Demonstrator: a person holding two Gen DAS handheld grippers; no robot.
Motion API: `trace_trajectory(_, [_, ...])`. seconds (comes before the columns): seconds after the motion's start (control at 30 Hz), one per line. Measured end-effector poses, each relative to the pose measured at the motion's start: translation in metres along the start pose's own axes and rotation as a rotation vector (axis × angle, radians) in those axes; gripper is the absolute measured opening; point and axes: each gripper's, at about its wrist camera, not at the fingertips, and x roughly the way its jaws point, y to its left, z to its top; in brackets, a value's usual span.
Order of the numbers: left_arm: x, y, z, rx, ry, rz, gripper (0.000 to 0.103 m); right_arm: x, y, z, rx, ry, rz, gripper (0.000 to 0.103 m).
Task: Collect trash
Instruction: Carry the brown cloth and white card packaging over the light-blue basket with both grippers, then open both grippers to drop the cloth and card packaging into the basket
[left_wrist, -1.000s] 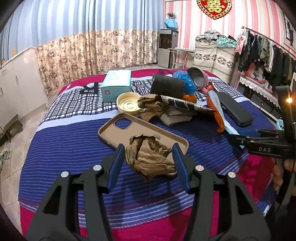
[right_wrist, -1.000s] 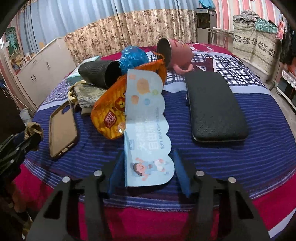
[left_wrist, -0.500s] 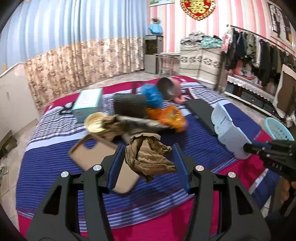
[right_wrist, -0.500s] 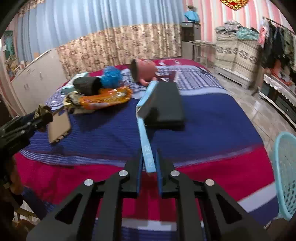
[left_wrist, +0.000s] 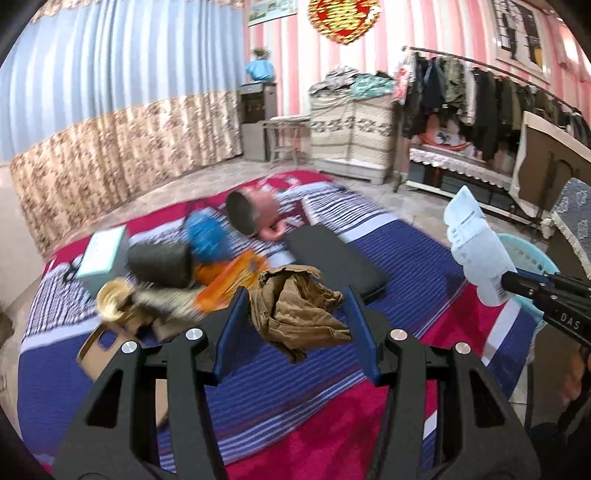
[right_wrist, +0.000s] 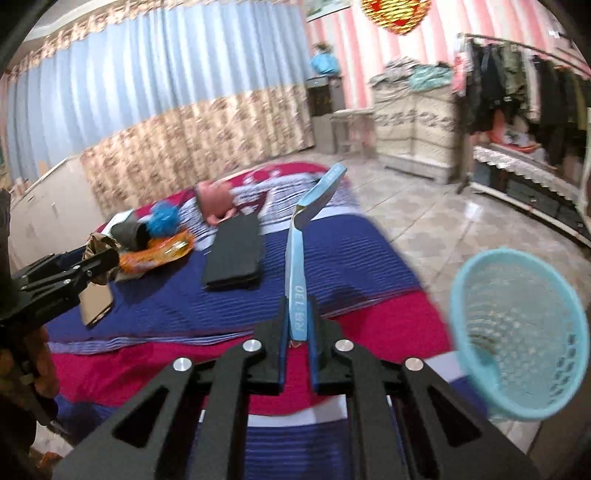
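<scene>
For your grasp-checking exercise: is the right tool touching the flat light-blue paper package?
Touching: the right wrist view shows the right tool pinching the flat light-blue paper package.

Blurred beyond reading: orange snack wrapper (left_wrist: 231, 282) and round gold lid (left_wrist: 110, 301). Partly hidden behind left gripper (left_wrist: 297, 325): tan phone case (left_wrist: 92, 354). Cut off at right: blue basket (right_wrist: 517, 328).

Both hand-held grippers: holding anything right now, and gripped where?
Left hand-held gripper: crumpled brown paper, pads on its two sides. Right hand-held gripper: jaws closing on the near bottom end of the flat blue-and-white package.
</scene>
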Motion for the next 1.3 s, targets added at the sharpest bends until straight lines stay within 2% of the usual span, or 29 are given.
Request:
trace_trajectory(0.27, [0.027, -0.079, 0.031, 0.055, -0.024, -0.153, 0.052, -0.042, -0.079, -0.002, 0.075, -0.042, -0.230, 0.009])
trace_trajectory(0.6, [0.073, -0.189, 0.047, 0.127, -0.006, -0.344, 0.052, -0.061, -0.149, -0.027, 0.139, -0.041, -0.379, 0.009])
trace_trajectory(0.8, [0.101, -0.241, 0.041, 0.179, 0.025, -0.420, 0.052, -0.071, -0.188, -0.038, 0.214, -0.061, -0.432, 0.009])
trace_trajectory(0.97, [0.120, -0.276, 0.040, 0.212, 0.035, -0.465, 0.052, -0.068, -0.202, -0.045, 0.244, -0.067, -0.448, 0.009])
trace_trajectory(1.13, [0.140, -0.300, 0.043, 0.232, 0.043, -0.477, 0.054, -0.061, -0.210, -0.051, 0.278, -0.059, -0.443, 0.009])
trace_trajectory(1.17, [0.142, -0.304, 0.044, 0.238, 0.040, -0.470, 0.055, -0.060, -0.211, -0.052, 0.286, -0.057, -0.441, 0.009])
trace_trajectory(1.3, [0.149, -0.319, 0.050, 0.262, 0.021, -0.438, 0.077, -0.058, -0.216, -0.053, 0.303, -0.053, -0.435, 0.009])
